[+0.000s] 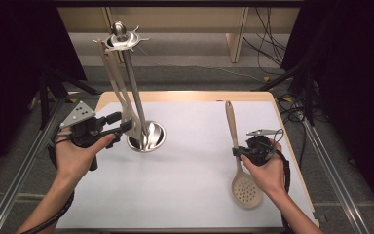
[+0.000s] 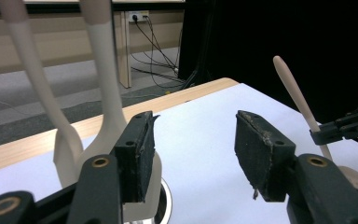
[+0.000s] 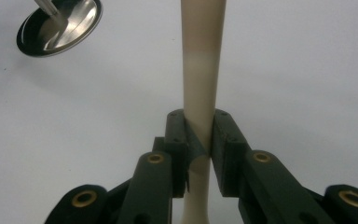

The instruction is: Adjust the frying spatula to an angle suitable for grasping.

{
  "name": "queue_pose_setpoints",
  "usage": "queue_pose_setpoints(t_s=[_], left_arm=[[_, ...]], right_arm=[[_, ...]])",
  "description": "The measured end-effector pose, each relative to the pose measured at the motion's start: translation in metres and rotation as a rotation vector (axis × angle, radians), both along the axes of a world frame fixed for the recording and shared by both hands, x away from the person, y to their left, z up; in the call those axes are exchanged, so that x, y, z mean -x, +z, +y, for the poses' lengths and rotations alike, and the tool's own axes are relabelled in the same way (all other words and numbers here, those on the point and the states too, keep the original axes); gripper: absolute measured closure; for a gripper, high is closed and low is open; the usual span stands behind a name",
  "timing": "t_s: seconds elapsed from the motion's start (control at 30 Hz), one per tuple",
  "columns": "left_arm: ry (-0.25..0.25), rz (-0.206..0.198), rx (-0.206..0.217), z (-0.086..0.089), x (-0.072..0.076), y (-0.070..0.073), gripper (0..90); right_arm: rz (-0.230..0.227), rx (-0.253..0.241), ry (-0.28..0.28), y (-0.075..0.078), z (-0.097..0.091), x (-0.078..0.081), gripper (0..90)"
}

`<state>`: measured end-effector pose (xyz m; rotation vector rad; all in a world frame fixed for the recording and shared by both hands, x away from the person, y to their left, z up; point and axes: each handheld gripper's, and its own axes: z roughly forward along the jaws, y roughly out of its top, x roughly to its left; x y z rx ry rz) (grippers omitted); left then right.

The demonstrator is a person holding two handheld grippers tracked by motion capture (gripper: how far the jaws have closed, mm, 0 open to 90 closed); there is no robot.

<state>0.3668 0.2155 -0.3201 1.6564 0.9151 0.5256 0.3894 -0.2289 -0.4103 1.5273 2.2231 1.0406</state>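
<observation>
Right gripper: the right gripper [image 1: 237, 152] is in the person's right hand [image 1: 268, 170], at the right side of the table [image 1: 195, 195]. Its two black jaws are pinching the handle of a skimmer spoon [image 1: 237, 151].
Grip, close view: in the right gripper view the pads [image 3: 179, 140] press on the pale handle [image 3: 200, 70] from both sides, a little above the place where the handle becomes narrow.
Skimmer spoon: it is beige, with a round head full of small holes [image 1: 246, 189]. The head is near the front right part of the table and the handle points away from the person. If the head touches the table, I cannot tell.
Left gripper: the left gripper [image 1: 124, 127] is in the left hand [image 1: 75, 156], at the left side of the table. Its jaws are spread wide and nothing is between them.
Left gripper, close view: in the left gripper view the two pads [image 2: 137, 158] stand well apart, with only white table surface between them. The left pad is just beside the utensils on the stand; I cannot tell if it touches them.
Stand: a metal stand [image 1: 131, 83] with a round shiny base [image 1: 148, 136] is on the table, left of the middle. It has hooks at the top [image 1: 121, 39].
Hanging utensils: two pale utensils [image 1: 121, 105] hang from the top, and their lower ends are near the base.
Table: it has a white surface and a wooden edge at the far side.
</observation>
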Motion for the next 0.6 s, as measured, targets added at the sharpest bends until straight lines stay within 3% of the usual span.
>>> queue_pose_setpoints(t_s=[0.13, 0.17, 0.2, 0.23, 0.27, 0.3, 0.4, 0.6], left_arm=[[-0.015, -0.005, 0.001, -0.007, -0.002, -0.001, 46.6], [-0.018, -0.004, 0.004, -0.009, -0.002, -0.001, 46.6], [-0.023, -0.003, 0.002, -0.012, -0.003, -0.002, 46.5], [-0.030, -0.002, 0.004, -0.014, -0.004, -0.002, 46.5], [-0.036, 0.000, 0.007, -0.016, -0.004, -0.002, 46.4], [-0.042, 0.001, 0.008, -0.018, -0.005, -0.002, 46.4], [-0.053, 0.001, 0.005, -0.026, -0.007, -0.003, 46.4], [-0.088, 0.006, -0.002, -0.043, -0.011, -0.006, 46.1]], right_arm=[[0.008, -0.005, -0.005, 0.001, 0.002, 0.002, 78.7], [0.008, -0.026, -0.021, 0.001, 0.004, 0.004, 78.7], [-0.011, 0.009, 0.006, 0.001, 0.002, 0.001, 78.7], [-0.004, 0.004, 0.016, 0.002, 0.002, 0.002, 78.7], [-0.034, -0.001, 0.022, 0.001, 0.002, 0.002, 78.7], [-0.021, -0.004, 0.014, 0.002, 0.003, 0.003, 78.7], [-0.076, -0.008, 0.029, 0.005, 0.004, 0.004, 78.7], [-0.109, -0.014, 0.042, 0.013, 0.011, 0.008, 78.7]])
